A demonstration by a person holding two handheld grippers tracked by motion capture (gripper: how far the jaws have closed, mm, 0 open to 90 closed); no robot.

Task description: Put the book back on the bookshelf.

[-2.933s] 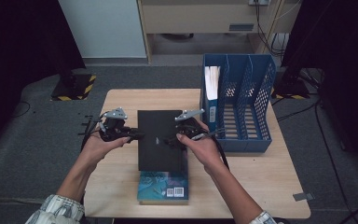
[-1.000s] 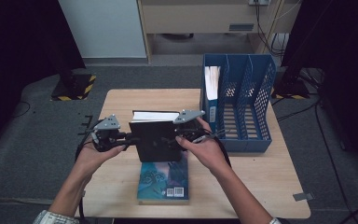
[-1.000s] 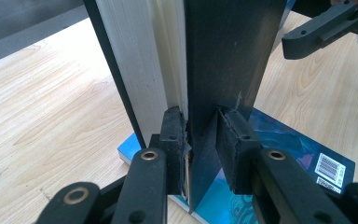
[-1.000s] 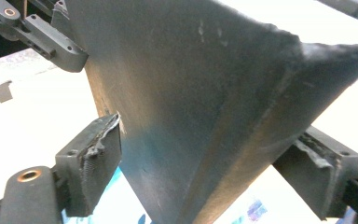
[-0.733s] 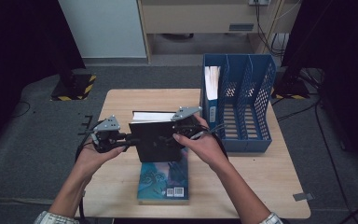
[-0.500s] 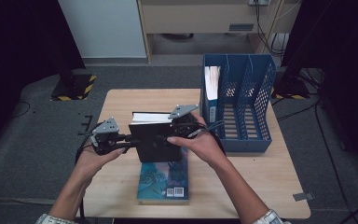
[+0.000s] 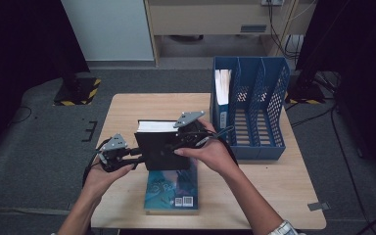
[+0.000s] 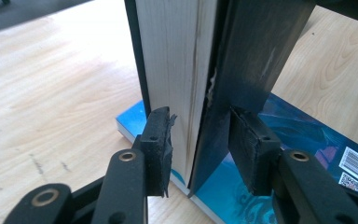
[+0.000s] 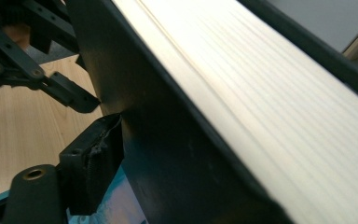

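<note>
The black book stands upright on the teal book that lies flat on the table. My right gripper clamps its upper edge. My left gripper has just been opening; its pads straddle the lower edge, no longer pressing.

Left gripper fingers just opening, right gripper closing, both forearms outstretched
</note>
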